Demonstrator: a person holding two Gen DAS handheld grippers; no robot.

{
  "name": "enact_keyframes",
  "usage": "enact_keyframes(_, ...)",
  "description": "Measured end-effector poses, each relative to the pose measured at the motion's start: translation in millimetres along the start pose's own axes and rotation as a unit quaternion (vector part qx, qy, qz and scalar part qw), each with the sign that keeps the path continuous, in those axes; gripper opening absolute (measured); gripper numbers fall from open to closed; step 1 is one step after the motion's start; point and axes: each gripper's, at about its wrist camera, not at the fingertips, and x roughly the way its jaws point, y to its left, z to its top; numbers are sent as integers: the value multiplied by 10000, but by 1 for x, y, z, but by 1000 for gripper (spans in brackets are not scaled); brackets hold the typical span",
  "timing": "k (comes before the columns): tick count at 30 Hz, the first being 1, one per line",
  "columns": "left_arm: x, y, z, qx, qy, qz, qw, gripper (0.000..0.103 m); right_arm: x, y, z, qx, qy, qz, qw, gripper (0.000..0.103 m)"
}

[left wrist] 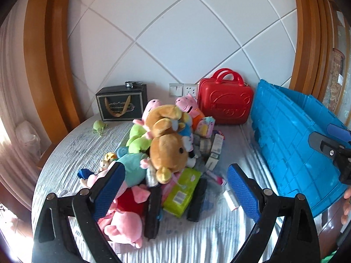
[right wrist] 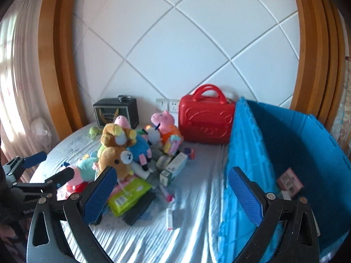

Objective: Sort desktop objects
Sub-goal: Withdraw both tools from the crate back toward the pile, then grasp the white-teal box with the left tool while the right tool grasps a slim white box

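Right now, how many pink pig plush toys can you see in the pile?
3 clearly: one beside the red case, one behind the brown bear, one at the pile's near edge. More may be hidden underneath.

Daylight comes in from the left, through the curtain, which is washed out to near white in both views. It falls in bright streaks across the wrinkled sheet of the bed, with soft bluish shadows between the folds. The white padded wall is evenly lit. Fisheye distortion bows the wooden frame into arcs, and the corners darken to black. The small items in the toy pile look soft and slightly smeared.
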Motion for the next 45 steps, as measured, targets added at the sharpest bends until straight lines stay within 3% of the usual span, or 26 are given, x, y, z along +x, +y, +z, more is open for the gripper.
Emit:
enact_keyframes(7,31,85,-66,-362,556,508,9965,95,76,23,-47,-139,878,38,9960,103)
enact_keyframes(14,68,155,-155,-956,1542,1010,9782,95,163,3,-110,145,1927,-8,9812,103)
enact_keyframes(16,75,166,-176,-1142,1728,993,9733,95,181,-1,-126,168,2146,-32,9765,103)
enact_keyframes(22,106,166,-212,-1260,2100,1014,9642,95,226,-9,-160,76,2592,-118,9657,103)
enact_keyframes(29,129,167,-227,-1261,2288,1105,9589,95,253,-17,-169,42,2717,-95,9623,103)
enact_keyframes(34,139,170,-230,-1383,2431,964,9552,70,270,-23,-169,176,2750,-22,9613,103)
enact_keyframes(37,140,166,-231,-1381,2442,905,9556,63,274,-22,-169,167,2774,-17,9606,101)
enact_keyframes(39,140,163,-231,-1313,2440,943,9562,63,275,-18,-170,51,2797,-57,9601,80)
enact_keyframes(41,140,163,-231,-1307,2451,937,9561,62,276,-16,-171,0,2852,-42,9585,70)
enact_keyframes(43,138,163,-231,-1313,2449,919,9562,62,278,-13,-173,-43,2897,-29,9571,53)
enact_keyframes(44,137,162,-231,-1311,2438,921,9565,62,276,-13,-174,-77,2910,-45,9567,33)
enact_keyframes(45,136,162,-232,-1301,2428,920,9569,62,275,-13,-176,-90,2922,-39,9563,22)
